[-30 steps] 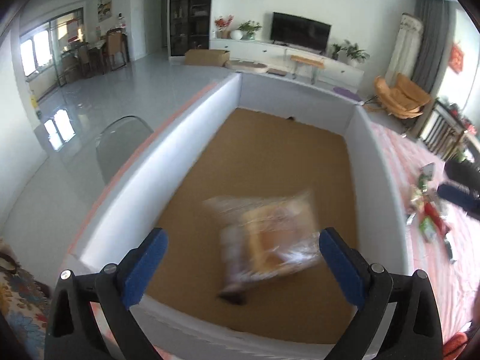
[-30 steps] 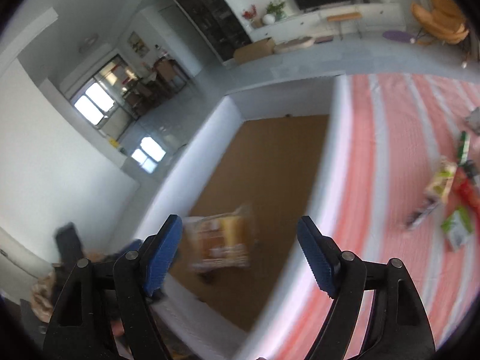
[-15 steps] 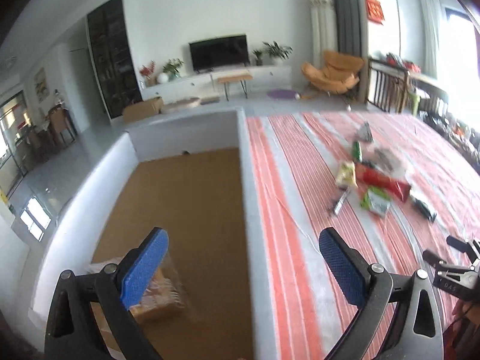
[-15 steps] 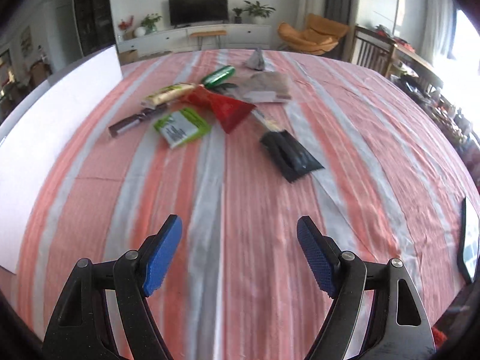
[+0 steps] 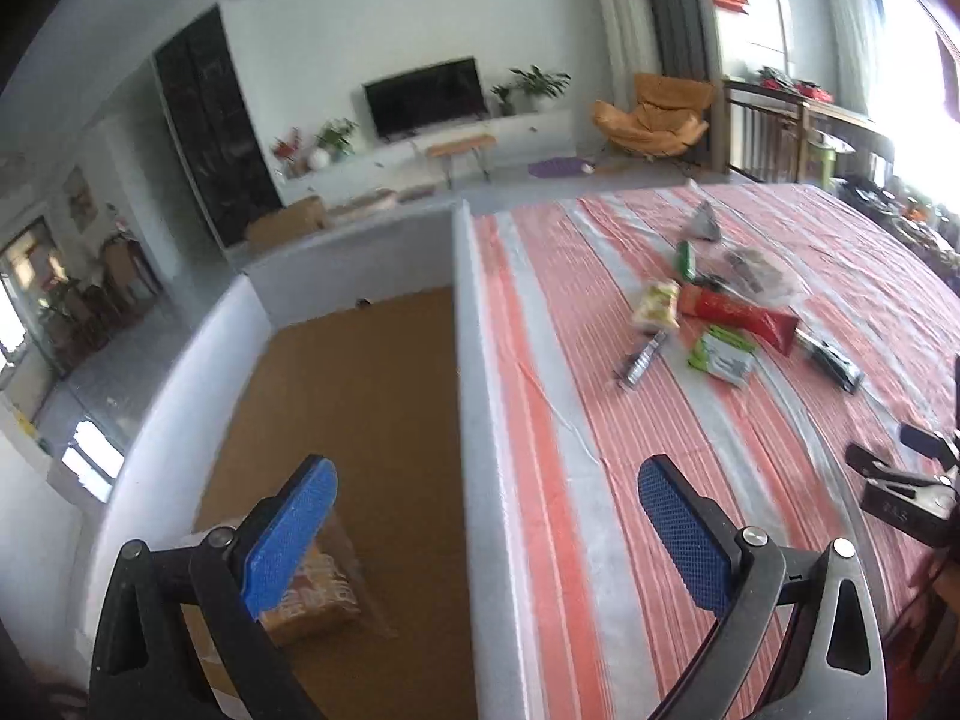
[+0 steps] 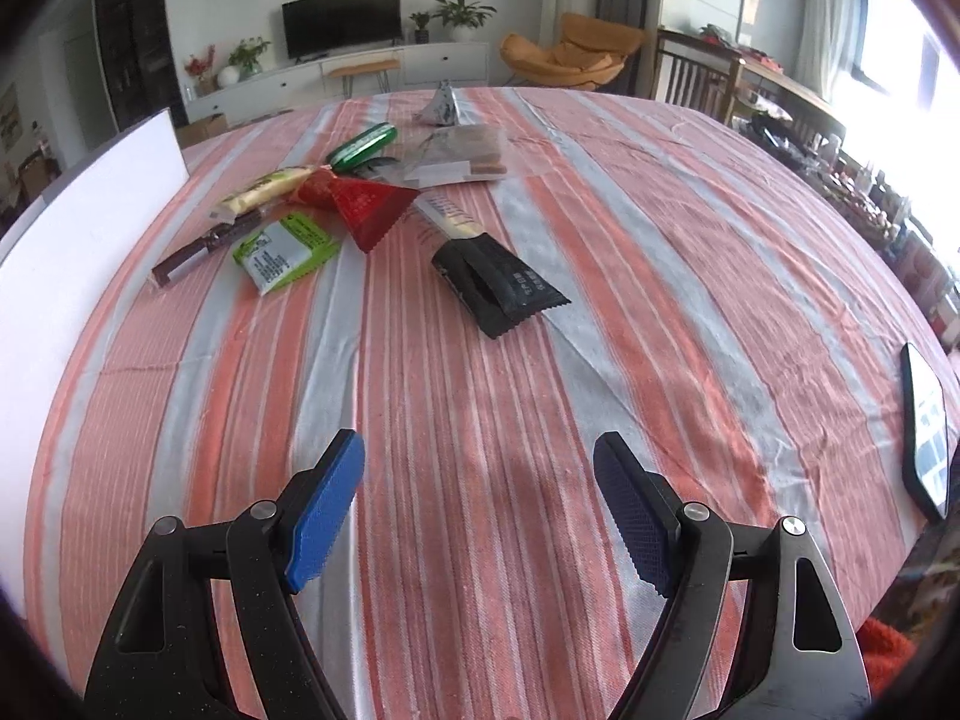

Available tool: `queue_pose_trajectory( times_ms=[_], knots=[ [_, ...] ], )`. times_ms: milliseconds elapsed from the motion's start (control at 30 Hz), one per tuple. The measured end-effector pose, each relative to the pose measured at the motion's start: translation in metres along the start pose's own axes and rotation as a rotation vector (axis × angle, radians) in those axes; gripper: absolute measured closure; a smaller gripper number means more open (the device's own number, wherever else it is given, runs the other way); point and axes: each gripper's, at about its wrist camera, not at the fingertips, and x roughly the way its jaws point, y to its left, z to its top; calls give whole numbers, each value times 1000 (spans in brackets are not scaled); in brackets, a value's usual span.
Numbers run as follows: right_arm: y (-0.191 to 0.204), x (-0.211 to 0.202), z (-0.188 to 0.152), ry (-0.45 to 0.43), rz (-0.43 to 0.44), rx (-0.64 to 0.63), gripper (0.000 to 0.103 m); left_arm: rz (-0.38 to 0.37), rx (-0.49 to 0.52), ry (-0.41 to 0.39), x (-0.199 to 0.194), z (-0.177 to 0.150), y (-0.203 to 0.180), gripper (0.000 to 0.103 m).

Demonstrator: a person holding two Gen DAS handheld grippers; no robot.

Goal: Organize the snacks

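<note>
Left hand-held gripper (image 5: 487, 534) spread astride box wall (image 5: 474, 420); right hand-held gripper (image 6: 478, 501) spread over bare tablecloth (image 6: 480, 372)

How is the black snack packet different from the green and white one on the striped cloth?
The black packet is dark and longer, with a raised fold along its middle; the green and white packet is bright, squarer and printed with text. The black packet lies apart from the pile, nearer the right hand-held gripper; the green one sits beside the red packet. Both lie flat with zigzag edges.
</note>
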Motion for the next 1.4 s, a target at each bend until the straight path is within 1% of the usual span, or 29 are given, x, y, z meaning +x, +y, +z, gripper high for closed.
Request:
queue_pose_trajectory(
  times_ms=[67, 100, 133, 167, 200, 233, 267, 333, 400, 467, 500, 567, 633, 700, 733, 833, 967, 1000, 1100, 1400],
  knots=[
    [-7, -2, 1, -10, -10, 28, 21, 88, -7, -86, -16, 5, -3, 3],
    [-11, -4, 1, -22, -17, 45, 21, 134, 4, -153, -28, 9, -9, 3],
    [-16, -8, 2, -34, -26, 62, 21, 158, 18, -220, -41, 11, -16, 3],
    [-21, -10, 2, -44, -38, 80, 21, 152, 27, -264, -51, 14, -23, 3],
    [-25, -11, 3, -48, -55, 97, 21, 117, 35, -295, -60, 17, -31, 1],
    [-29, -11, 3, -44, -71, 112, 21, 61, 45, -308, -67, 18, -40, 0],
    [-33, -8, 2, -32, -81, 127, 21, 9, 57, -303, -71, 19, -51, 0],
    [-39, -3, 3, -4, -87, 152, 21, -101, 104, -251, -70, 19, -77, 0],
    [-43, 0, 2, 11, -94, 171, 21, -210, 155, -169, -58, 16, -107, 0],
    [-47, 2, 1, 17, -101, 186, 21, -286, 179, -81, -41, 15, -127, 0],
    [-49, 3, 1, 21, -103, 193, 21, -315, 179, -48, -31, 12, -135, 0],
    [-53, 6, -1, 36, -109, 206, 21, -334, 161, 15, -5, 7, -149, 0],
    [-54, 6, -2, 34, -119, 206, 21, -370, 111, 96, 23, 1, -154, 0],
    [-52, 6, -2, 38, -129, 192, 21, -370, 75, 151, 47, -5, -159, 0],
    [-52, 6, -2, 37, -132, 189, 20, -360, 79, 169, 58, -10, -163, 0],
    [-53, 6, -2, 35, -125, 193, 17, -321, 109, 194, 80, -25, -171, 0],
    [-51, 5, -3, 32, -126, 195, 15, -299, 86, 222, 99, -38, -165, 0],
    [-51, 5, -4, 30, -126, 195, 15, -314, 65, 222, 100, -37, -162, 0],
    [-50, 4, -4, 29, -127, 196, 14, -319, 44, 231, 101, -37, -156, 0],
    [-49, 3, -3, 26, -130, 195, 11, -322, 44, 225, 102, -35, -157, 0]
  ],
)
